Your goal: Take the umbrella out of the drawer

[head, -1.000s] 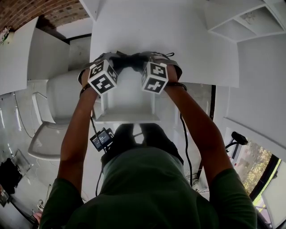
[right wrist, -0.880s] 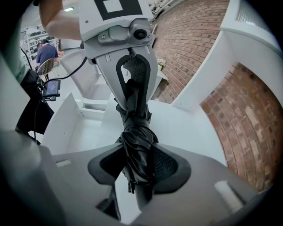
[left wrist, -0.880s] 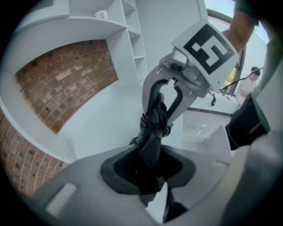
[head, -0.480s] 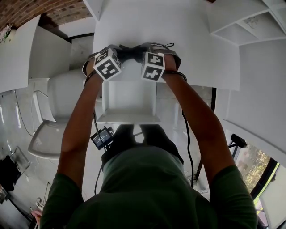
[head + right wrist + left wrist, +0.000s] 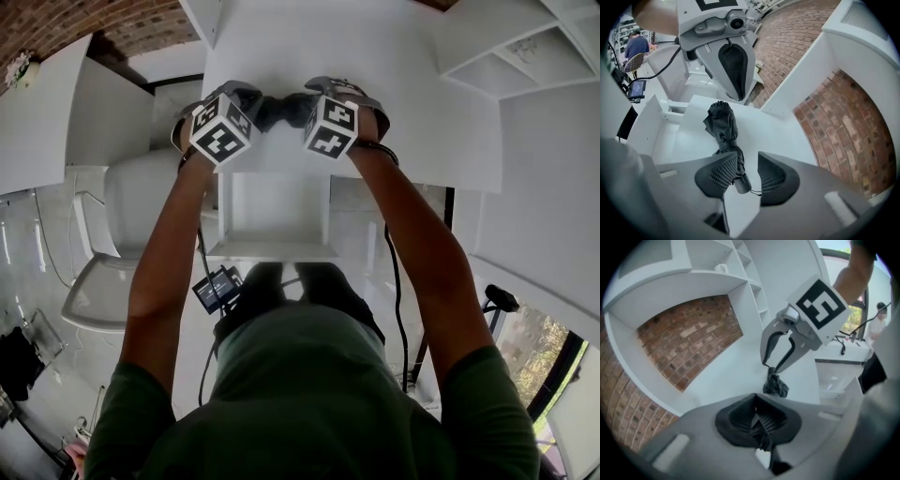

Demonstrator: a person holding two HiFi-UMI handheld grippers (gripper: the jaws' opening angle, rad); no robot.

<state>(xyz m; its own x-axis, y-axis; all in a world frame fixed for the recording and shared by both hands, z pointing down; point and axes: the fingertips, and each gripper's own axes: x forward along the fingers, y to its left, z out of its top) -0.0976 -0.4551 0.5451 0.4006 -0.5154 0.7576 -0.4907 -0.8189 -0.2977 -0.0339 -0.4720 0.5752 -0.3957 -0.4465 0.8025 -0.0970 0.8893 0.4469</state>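
The black folded umbrella (image 5: 281,111) lies across the white desk top (image 5: 412,103), between my two grippers and beyond the open white drawer (image 5: 272,246). In the right gripper view its handle end (image 5: 740,180) sits between my right gripper (image 5: 740,176) jaws, which are closing. The left pad touches it and a small gap shows at the right pad. The canopy (image 5: 723,126) reaches toward my left gripper (image 5: 738,93). In the left gripper view my left gripper (image 5: 760,425) is shut with nothing between its pads, and the umbrella (image 5: 776,386) lies ahead, under the right gripper (image 5: 772,367).
A brick wall (image 5: 689,338) and white shelving (image 5: 511,47) stand behind the desk. A white chair (image 5: 112,244) is at the left of the drawer. A cable (image 5: 392,281) hangs at the right of the drawer, and a small device (image 5: 216,289) lies below it.
Both grippers moved away from the drawer and up over the desk top, the umbrella going with them. The drawer's inside now shows bare.
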